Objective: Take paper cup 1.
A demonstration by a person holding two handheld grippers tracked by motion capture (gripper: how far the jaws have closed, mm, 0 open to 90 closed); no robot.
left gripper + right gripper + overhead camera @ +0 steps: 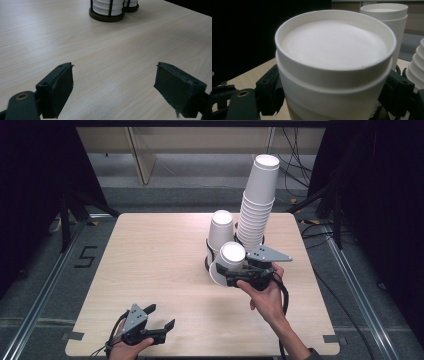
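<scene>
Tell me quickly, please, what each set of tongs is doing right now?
Left tongs: open, holding nothing.
Right tongs: closed on an upside-down white paper cup.

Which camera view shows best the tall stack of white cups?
The high view: it shows the tall stack whole, leaning, from its black base to the top cup. The right gripper view shows just a few rims at its right edge, beside the cup that the right gripper holds. The left gripper view shows its base.
</scene>
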